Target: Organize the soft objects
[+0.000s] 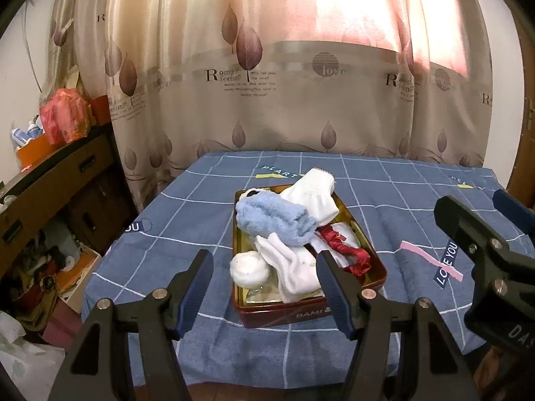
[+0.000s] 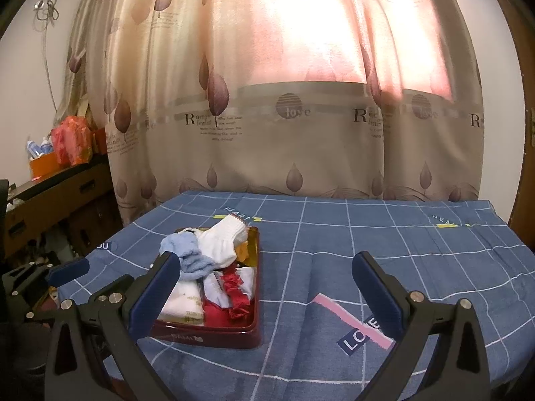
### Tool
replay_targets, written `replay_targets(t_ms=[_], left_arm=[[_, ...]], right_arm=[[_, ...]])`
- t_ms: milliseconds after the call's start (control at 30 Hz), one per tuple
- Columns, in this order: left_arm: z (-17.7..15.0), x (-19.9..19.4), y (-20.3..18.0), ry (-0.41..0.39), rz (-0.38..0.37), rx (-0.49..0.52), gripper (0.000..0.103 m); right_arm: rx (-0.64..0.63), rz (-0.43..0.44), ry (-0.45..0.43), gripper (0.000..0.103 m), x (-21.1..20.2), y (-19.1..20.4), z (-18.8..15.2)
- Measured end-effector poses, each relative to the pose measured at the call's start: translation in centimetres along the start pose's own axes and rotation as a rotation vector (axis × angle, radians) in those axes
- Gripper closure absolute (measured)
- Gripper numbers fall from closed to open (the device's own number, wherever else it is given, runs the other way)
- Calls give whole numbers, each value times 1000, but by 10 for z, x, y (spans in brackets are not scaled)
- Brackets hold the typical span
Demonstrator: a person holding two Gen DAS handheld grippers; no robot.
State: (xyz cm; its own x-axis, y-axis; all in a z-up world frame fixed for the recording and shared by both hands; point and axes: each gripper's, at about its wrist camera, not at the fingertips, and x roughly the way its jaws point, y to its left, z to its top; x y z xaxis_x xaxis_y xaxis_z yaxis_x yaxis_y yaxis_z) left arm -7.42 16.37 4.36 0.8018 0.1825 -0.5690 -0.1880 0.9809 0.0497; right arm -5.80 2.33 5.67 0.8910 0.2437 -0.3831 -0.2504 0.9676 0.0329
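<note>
Blue checked cloth (image 1: 384, 200) covers the counter. Centred on it sits a dark red rectangular tin (image 1: 301, 312), piled with a white ribbed sock (image 1: 314, 187), a fluffy blue sock (image 1: 271, 219) and a red satin ribbon (image 1: 347, 247). Both the left hand-held gripper (image 1: 265, 292) and the right hand-held gripper (image 2: 267, 294) hover apart, holding nothing.

Left gripper (image 1: 265, 289): 2 fingers spread wide apart, nothing between the blue pads (image 1: 197, 292), raised and pointing forward. Right gripper (image 2: 267, 295): 2 fingers likewise spread wide, nothing held, raised to the right of the left gripper, apart from it.
</note>
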Motion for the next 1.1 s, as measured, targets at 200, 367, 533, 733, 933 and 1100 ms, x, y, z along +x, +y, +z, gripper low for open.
replay_targets(t_ms=[200,367,533,733,933,1100], left_arm=[[0,1,2,4,-8,-8,37],[-1,1,2,13,-17,-6,37],[0,-1,0,22,-24,2,37],[0,2,0,56,-45,-6,28],[0,4,5,64,-35,-31,27],[0,6,10,74,-25,-51,27]], right_arm=[[-3,1,3,1,0,0,-1],[-3,7,5,1,0,-1,-2],[-2,8,6,1,0,-1,-2],[-4,8,6,1,0,-1,-2],[-6,8,7,1,0,-1,-3],[-4,7,9,1,0,-1,-3]])
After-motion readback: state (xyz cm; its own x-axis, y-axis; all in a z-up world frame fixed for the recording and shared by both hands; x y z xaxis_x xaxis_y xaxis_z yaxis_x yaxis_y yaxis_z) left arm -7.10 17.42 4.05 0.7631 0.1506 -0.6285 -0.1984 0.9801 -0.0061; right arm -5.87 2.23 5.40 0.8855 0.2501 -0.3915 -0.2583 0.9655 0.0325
